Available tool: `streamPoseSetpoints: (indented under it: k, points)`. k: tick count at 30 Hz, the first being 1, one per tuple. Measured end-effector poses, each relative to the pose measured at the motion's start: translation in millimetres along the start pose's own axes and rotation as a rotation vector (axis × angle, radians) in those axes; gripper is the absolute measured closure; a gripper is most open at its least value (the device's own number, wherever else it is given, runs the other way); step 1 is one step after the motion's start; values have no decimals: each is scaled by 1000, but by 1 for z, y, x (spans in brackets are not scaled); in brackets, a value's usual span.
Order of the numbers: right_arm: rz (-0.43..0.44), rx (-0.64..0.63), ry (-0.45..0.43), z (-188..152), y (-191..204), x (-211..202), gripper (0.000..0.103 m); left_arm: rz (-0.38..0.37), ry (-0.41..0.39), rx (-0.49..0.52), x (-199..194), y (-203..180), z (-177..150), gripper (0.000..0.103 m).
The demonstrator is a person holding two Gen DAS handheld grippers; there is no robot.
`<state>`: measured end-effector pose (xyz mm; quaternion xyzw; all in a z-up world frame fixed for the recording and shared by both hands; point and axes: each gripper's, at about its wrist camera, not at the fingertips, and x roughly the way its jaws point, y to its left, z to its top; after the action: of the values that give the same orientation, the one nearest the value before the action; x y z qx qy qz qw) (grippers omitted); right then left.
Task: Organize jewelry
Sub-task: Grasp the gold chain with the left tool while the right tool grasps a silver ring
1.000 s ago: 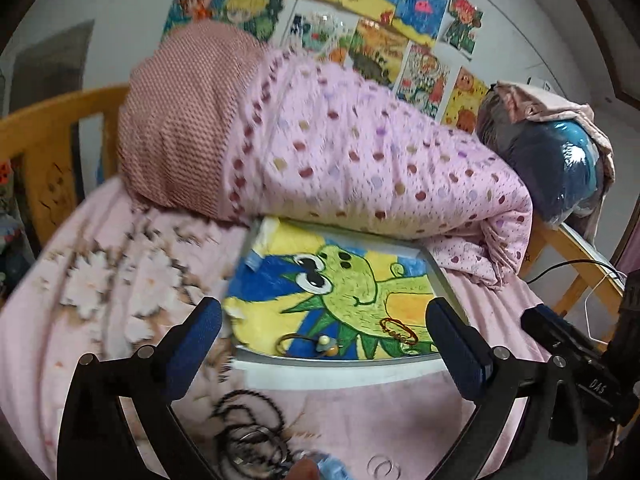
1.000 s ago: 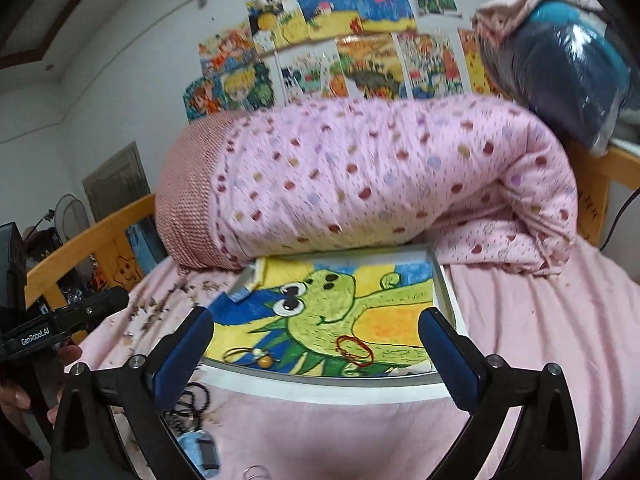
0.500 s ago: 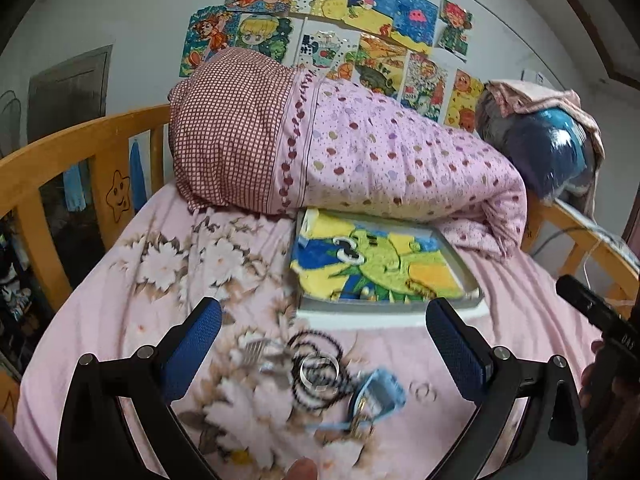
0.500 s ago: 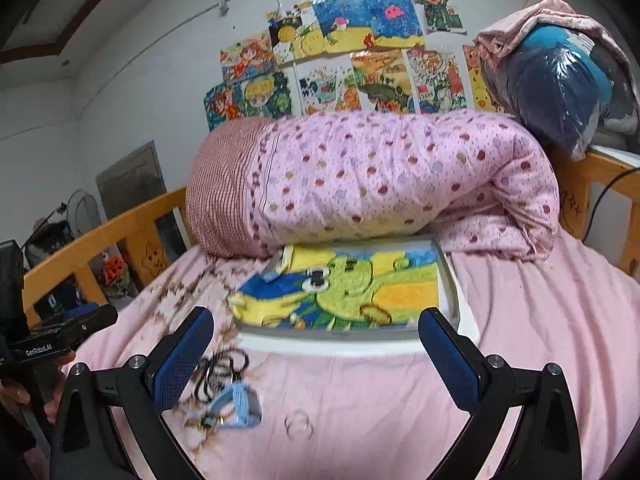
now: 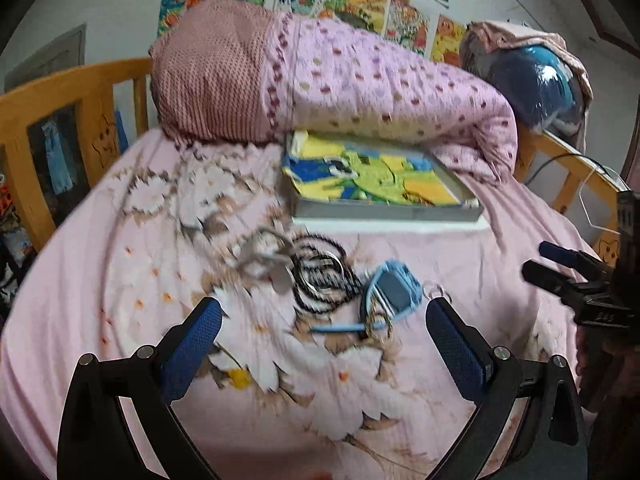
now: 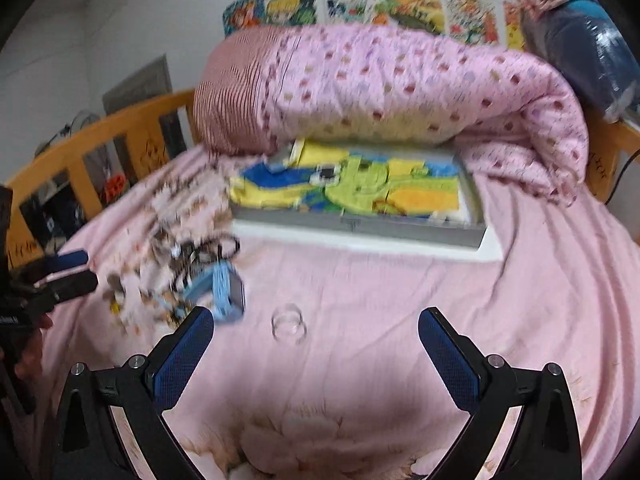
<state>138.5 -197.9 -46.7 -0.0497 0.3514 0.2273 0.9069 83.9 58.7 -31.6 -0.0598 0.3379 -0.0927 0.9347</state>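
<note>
Pink bed (image 5: 500, 240): jewelry pile (image 5: 320, 276) lies in front of your tray (image 5: 384, 210), not in it. Left tool (image 5: 324, 344) wide, empty. Right tool (image 6: 316, 344) wide, empty, clear ring (image 6: 289, 322) just ahead.

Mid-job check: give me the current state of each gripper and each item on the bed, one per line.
left gripper: open, empty, above the pile.
right gripper: open, empty.
blue watch: lying on the sheet, strap trailing.
black cord loops: tangled with silver bangles, on the sheet.
clear rings: loose on the sheet, apart from the pile.
tray: flat against the rolled quilt; contents blurred.
</note>
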Motion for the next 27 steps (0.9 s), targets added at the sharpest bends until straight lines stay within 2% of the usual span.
streamPoseSetpoints:
  k: [5, 8, 10, 13, 15, 18, 25, 27]
  points:
    - [43, -15, 80, -10, -9, 24, 1, -52, 56, -33, 14, -3, -10, 4]
    - [77, -33, 99, -8, -13, 35, 9, -89, 78, -47, 20, -6, -14, 9]
    - [108, -56, 109, -6, -13, 42, 13, -111, 104, -49, 26, -9, -15, 25]
    - [153, -106, 131, -2, -10, 56, 21, -136, 144, -61, 37, -13, -17, 41]
    - [175, -139, 152, 0, -7, 66, 29, -152, 162, -77, 44, -13, -17, 48]
    - [193, -169, 171, 2, -4, 79, 37, -163, 187, -97, 54, -13, -17, 56]
    - [217, -202, 200, 3, 3, 98, 44, -154, 251, -157, 77, -6, -14, 78]
    - [217, -208, 200, 5, 5, 101, 52, -159, 262, -167, 79, -4, -14, 84]
